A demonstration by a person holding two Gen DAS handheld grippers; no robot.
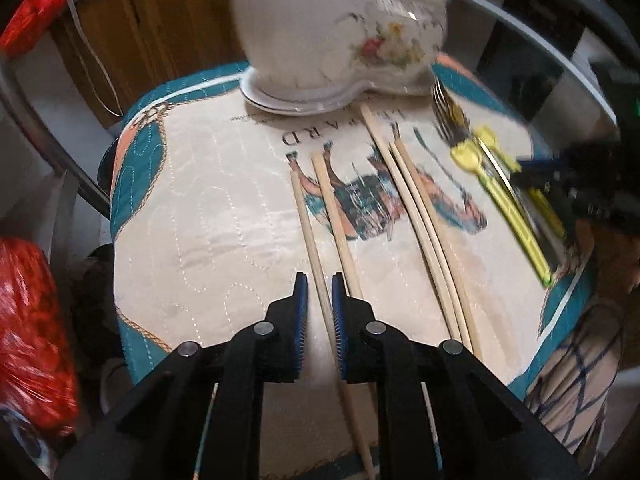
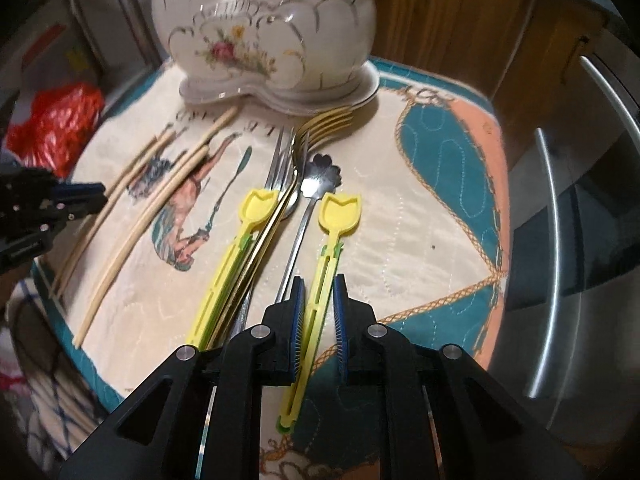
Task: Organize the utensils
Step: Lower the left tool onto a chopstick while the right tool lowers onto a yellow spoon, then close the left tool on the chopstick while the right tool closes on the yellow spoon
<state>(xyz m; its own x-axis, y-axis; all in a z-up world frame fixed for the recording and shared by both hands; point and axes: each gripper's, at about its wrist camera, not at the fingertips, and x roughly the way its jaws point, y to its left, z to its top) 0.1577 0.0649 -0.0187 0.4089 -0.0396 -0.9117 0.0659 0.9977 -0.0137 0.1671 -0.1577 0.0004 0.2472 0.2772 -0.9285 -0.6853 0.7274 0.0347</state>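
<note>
My left gripper (image 1: 320, 284) points down at the quilted mat (image 1: 208, 208), narrowly shut on a pale wooden chopstick (image 1: 306, 220) that runs up between its blue pads. Several more chopsticks (image 1: 424, 216) lie to its right. My right gripper (image 2: 319, 284) is shut on the slotted handle of a yellow plastic utensil (image 2: 340, 212). To its left lie a second yellow utensil (image 2: 256, 208), a gold fork (image 2: 324, 120), a silver fork (image 2: 276, 168) and a flower-bowled spoon (image 2: 324, 168). The white floral ceramic holder (image 2: 280, 32) stands at the mat's far edge. In the right wrist view the left gripper (image 2: 98, 196) shows among the chopsticks.
The mat covers a small round table whose edge drops away on all sides. A red plastic bag (image 1: 28, 320) sits low at the left, wooden cabinets (image 2: 460, 20) stand behind, and a steel appliance with bar handles (image 2: 580, 240) is on the right. A patterned sleeve (image 1: 580, 360) shows.
</note>
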